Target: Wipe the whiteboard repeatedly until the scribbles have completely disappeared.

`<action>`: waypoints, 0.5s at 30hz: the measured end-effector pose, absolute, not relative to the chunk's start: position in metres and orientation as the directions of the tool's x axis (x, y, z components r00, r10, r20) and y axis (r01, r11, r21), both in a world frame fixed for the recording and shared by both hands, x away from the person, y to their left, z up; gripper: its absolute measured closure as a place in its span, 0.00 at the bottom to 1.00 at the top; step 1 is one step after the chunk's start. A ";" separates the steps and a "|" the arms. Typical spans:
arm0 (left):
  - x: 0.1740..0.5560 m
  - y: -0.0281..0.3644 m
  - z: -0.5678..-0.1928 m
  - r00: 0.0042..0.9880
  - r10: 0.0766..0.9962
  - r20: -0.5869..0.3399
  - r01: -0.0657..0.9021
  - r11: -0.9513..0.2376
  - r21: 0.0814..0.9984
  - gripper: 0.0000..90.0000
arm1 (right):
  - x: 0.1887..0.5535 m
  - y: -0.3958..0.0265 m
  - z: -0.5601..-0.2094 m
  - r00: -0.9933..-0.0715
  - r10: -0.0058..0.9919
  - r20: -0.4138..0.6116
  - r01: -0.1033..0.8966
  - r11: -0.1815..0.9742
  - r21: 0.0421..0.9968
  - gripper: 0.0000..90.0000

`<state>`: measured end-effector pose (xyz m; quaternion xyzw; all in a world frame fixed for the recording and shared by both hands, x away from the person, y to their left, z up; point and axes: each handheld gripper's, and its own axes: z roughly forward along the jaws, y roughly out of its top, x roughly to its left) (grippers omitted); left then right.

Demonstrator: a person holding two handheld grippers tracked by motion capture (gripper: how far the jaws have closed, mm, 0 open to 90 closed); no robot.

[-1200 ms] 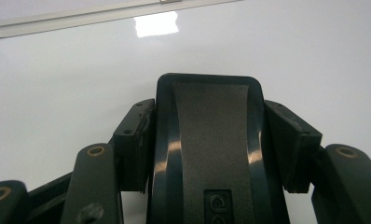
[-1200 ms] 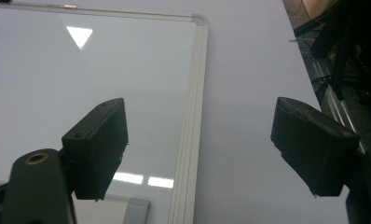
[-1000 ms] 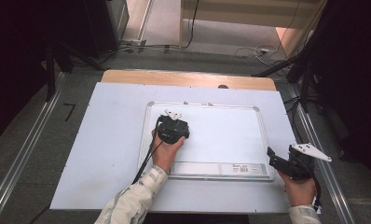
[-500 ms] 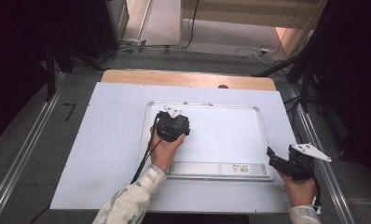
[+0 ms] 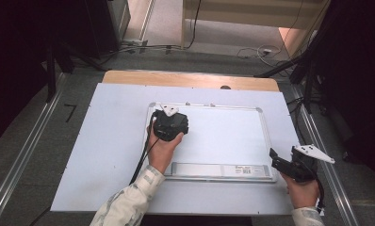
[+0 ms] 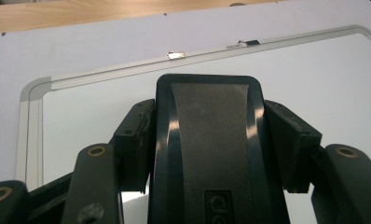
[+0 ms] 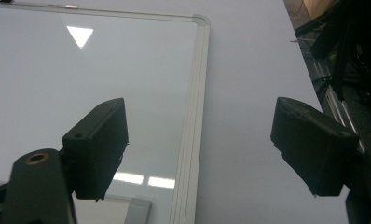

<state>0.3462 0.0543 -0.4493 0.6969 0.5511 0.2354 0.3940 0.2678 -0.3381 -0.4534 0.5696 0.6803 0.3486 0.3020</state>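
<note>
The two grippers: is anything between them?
Only bare whiteboard in the high view. The left gripper clamps a black eraser; the right gripper is open.

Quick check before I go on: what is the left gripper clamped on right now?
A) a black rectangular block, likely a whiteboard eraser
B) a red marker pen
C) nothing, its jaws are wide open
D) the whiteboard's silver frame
A: in the left gripper view, the left gripper has both jaws pressed against the sides of the black rectangular block, held over the white silver-framed whiteboard.
</note>
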 end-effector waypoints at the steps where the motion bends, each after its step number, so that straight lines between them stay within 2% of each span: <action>1: 0.346 0.054 -0.449 0.281 0.954 -0.106 0.582 -0.081 0.809 0.45 | 0.268 -0.338 -0.453 -0.168 0.986 -0.013 0.564 0.108 0.819 0.19; 15: 0.345 0.060 -0.446 0.265 0.957 -0.120 0.581 -0.060 0.811 0.45 | 0.268 -0.338 -0.454 -0.169 0.986 -0.014 0.566 0.109 0.817 0.19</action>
